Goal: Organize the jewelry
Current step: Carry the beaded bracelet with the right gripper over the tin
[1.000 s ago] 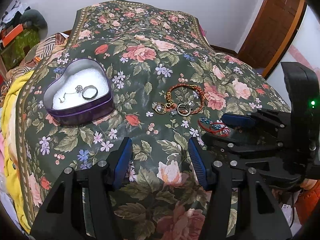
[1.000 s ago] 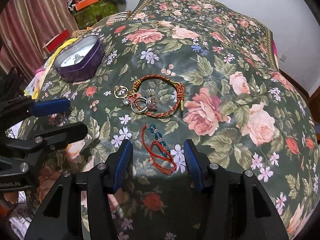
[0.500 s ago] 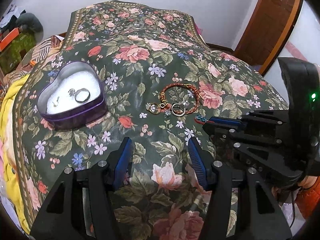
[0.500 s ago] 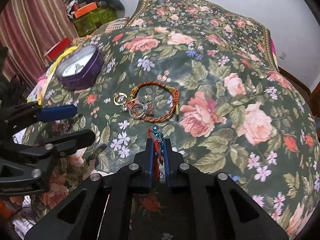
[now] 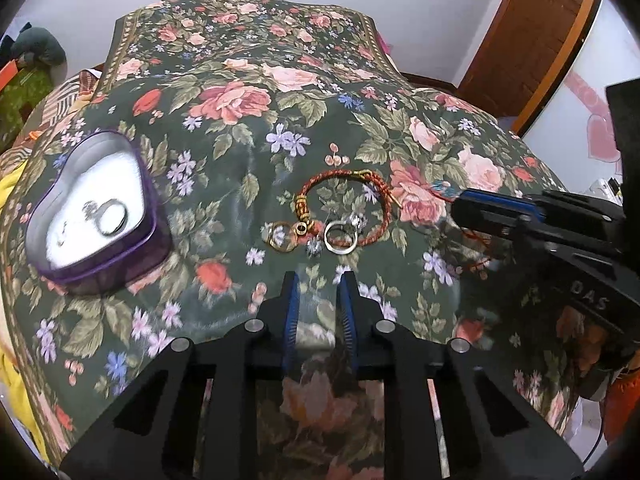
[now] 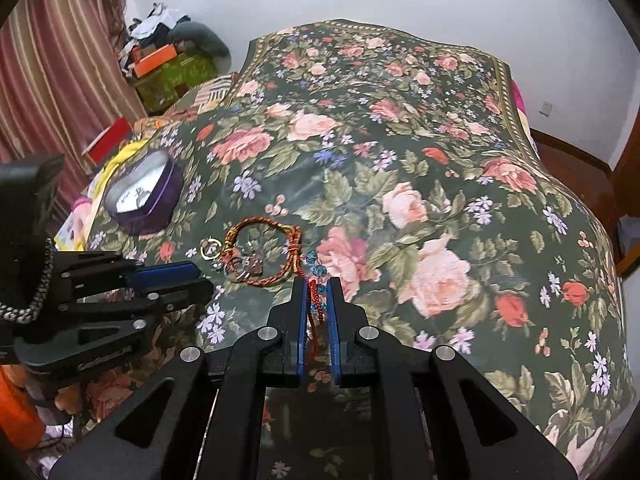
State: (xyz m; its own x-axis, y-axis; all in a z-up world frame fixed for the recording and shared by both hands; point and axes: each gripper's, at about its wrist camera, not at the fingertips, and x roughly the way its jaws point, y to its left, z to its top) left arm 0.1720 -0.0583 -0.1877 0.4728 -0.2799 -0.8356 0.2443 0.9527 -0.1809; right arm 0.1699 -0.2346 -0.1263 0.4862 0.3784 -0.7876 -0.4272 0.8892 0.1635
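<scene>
My right gripper (image 6: 317, 288) is shut on a red cord bracelet with blue beads (image 6: 315, 276) and holds it above the floral bedspread; it also shows at the right of the left wrist view (image 5: 460, 200). My left gripper (image 5: 318, 280) has narrowed to a small gap and holds nothing, just short of a silver ring (image 5: 341, 236). A braided red-gold bracelet (image 5: 344, 204) and a gold ring (image 5: 280, 236) lie beside it. A purple heart-shaped tin (image 5: 96, 208) at the left holds a ring and small pieces; it shows in the right wrist view (image 6: 140, 192) too.
The floral bedspread (image 6: 420, 184) covers the whole bed. Yellow cloth (image 5: 8, 184) lies at the left edge. Boxes and clothes (image 6: 168, 60) are piled by the striped curtain. A wooden door (image 5: 532, 36) stands at the right.
My right gripper closed on the beaded red bracelet and lifted it off the bedspread. My left gripper's fingers closed most of the way and moved toward the rings.
</scene>
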